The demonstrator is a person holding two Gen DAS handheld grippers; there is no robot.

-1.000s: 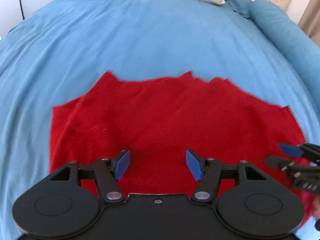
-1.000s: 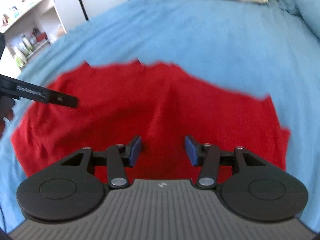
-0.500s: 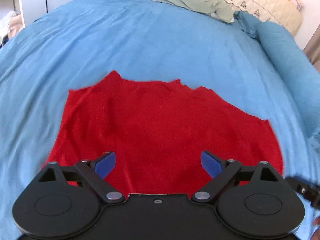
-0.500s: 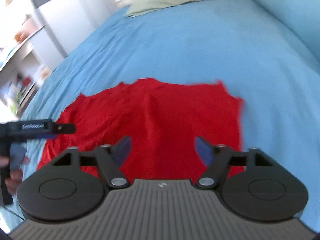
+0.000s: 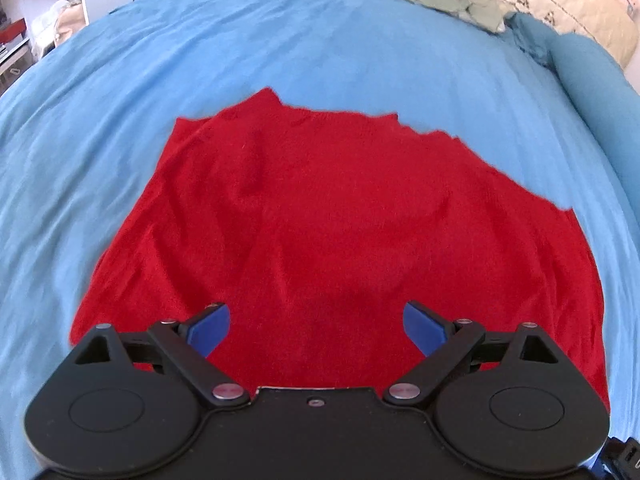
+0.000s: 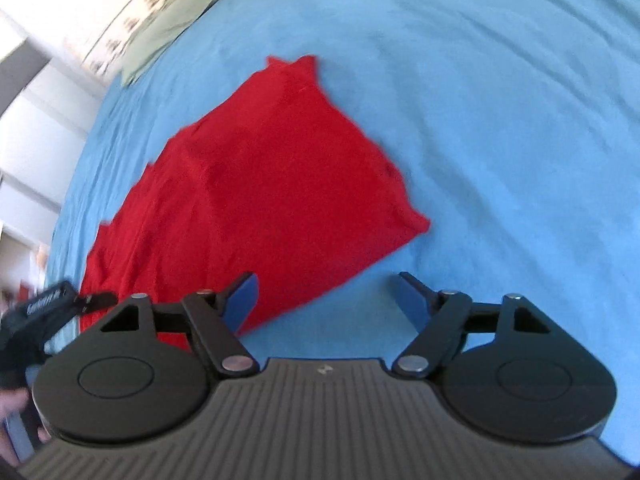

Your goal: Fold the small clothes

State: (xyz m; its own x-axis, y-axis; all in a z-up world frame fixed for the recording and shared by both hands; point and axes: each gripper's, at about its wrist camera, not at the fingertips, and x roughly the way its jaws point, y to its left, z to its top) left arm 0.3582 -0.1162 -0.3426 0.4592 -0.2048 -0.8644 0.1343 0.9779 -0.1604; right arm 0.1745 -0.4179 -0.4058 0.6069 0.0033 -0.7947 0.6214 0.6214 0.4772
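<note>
Red garment (image 5: 340, 232) flat on blue bedspread (image 5: 280, 40); left hand-held gripper (image 5: 316, 328) spread, empty; right hand-held gripper (image 6: 326, 300) closing, empty.

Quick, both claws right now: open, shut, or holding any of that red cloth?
Left claw: open, empty, above the red knitted garment.
Right claw: open but closing, empty, at the garment's near edge.

Both grippers' jaws let go (wide apart now); right gripper (image 6: 326, 300) has swung off the red garment (image 6: 256, 184).

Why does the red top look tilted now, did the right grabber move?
Yes. The right gripper rolled and slid sideways off the red top, toward its corner, over blue sheet.
</note>
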